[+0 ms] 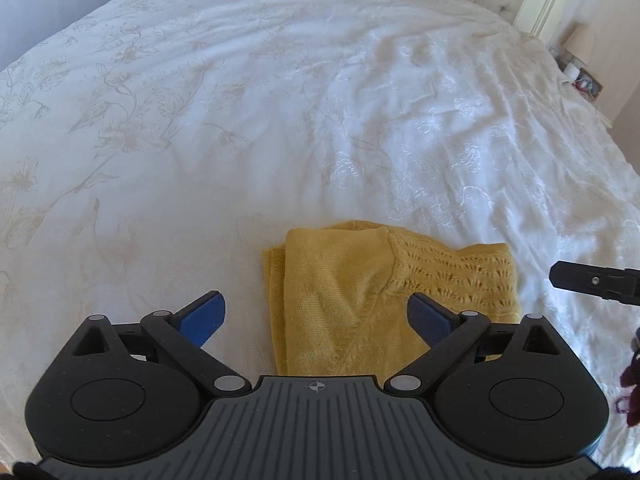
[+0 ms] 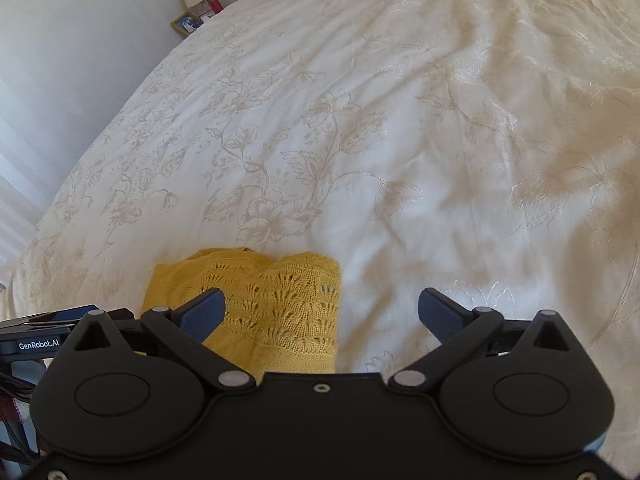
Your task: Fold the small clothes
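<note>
"GenRobot.AI" on left gripper body

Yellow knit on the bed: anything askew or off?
Nothing damaged. The yellow knit lies folded on the white bedspread, but layered edges stick out unevenly along its left side. Both the left claw and right claw are open, holding nothing.

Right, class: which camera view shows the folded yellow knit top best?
The left wrist view: the yellow knit top lies nearly centred between the open left gripper, showing both plain and lacy panels. The right wrist view catches mainly the lacy part, cut off by the open right gripper.
</note>
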Available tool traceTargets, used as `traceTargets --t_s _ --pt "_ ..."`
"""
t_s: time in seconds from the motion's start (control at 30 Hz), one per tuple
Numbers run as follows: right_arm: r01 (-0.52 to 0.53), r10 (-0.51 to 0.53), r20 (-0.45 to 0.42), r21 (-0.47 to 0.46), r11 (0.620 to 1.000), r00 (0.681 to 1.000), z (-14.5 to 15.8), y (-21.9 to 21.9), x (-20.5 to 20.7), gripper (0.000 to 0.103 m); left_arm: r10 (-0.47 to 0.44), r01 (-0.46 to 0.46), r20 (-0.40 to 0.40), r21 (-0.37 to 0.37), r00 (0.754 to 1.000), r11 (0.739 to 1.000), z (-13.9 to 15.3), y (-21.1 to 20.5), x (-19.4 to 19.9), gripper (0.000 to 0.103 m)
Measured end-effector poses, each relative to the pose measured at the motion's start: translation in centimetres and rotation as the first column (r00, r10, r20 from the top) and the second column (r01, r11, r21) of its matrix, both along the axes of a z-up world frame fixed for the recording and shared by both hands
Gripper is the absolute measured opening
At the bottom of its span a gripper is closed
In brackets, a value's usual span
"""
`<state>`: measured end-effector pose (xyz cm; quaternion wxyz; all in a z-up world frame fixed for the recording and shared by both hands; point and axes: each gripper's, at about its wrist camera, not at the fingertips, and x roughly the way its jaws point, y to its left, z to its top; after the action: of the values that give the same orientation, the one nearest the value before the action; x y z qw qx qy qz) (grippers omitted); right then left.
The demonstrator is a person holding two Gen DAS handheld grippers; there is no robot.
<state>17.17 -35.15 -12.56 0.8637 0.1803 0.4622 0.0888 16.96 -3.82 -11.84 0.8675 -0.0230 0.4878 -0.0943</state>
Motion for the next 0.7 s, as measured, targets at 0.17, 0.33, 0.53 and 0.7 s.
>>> traceTargets --t_s 0.17,0.33,0.53,0.7 --pt "-0.034 0.035 0.041 -0.042 0.999 0.999 1.7 0.7 -2.2 0.102 0.007 -0.007 0.011 0.012 1.000 1.000 1.4 -0.7 -2.3 0.103" --pt "-0.078 0.082 0.041 -0.096 0.992 0.996 2.5 1.3 -4.5 0.102 0.016 -0.016 -0.005 0.005 1.000 1.000 2.0 -1.1 -4.3 0.103" --pt "-0.119 0.123 0.017 -0.149 0.982 0.992 2.8 2.4 -6.9 0.102 0.017 -0.017 -0.034 -0.003 0.999 1.000 2.1 -1.2 -6.3 0.103" --pt "-0.128 0.130 0.003 -0.138 0.982 0.992 2.9 3.5 -8.7 0.102 0.014 -0.014 -0.040 0.015 0.999 1.000 2.3 -1.2 -7.5 0.102"
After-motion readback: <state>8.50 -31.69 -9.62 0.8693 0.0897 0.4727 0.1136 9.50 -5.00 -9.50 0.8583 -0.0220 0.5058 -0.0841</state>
